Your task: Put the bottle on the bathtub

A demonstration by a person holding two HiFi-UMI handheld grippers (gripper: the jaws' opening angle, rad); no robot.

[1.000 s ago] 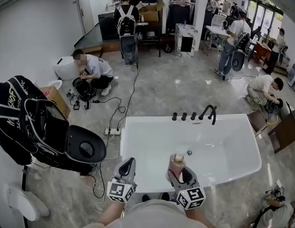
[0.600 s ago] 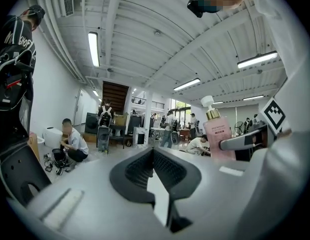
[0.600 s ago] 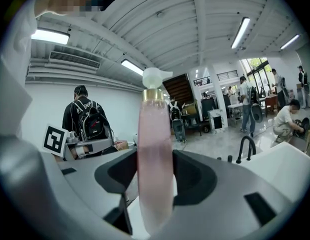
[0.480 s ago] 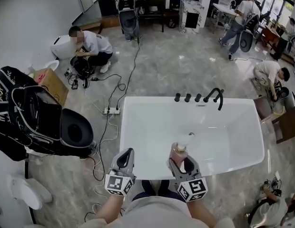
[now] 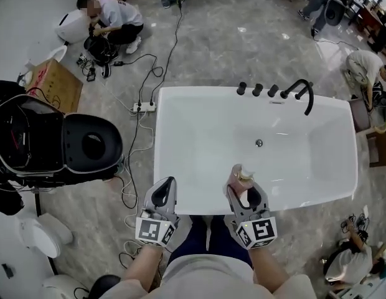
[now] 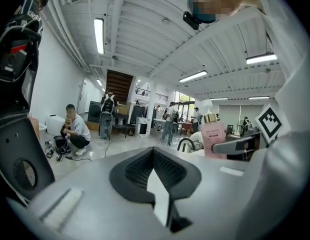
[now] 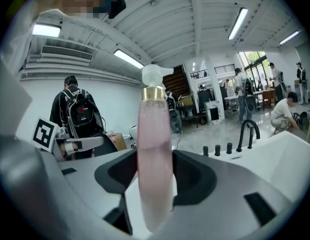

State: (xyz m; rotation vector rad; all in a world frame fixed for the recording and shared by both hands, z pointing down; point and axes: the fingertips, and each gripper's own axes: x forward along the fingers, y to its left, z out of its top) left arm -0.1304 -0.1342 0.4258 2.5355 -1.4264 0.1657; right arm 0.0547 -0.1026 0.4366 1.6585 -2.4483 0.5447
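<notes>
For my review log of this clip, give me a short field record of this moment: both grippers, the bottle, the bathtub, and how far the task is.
right gripper: shut on the pink pump bottle, which stands upright between its jaws
left gripper: jaws together, nothing between them
bathtub: white, black faucet on its far rim
bottle place: over the tub's near rim; contact with the rim cannot be told
task stage: bottle not yet released on the tub
</notes>
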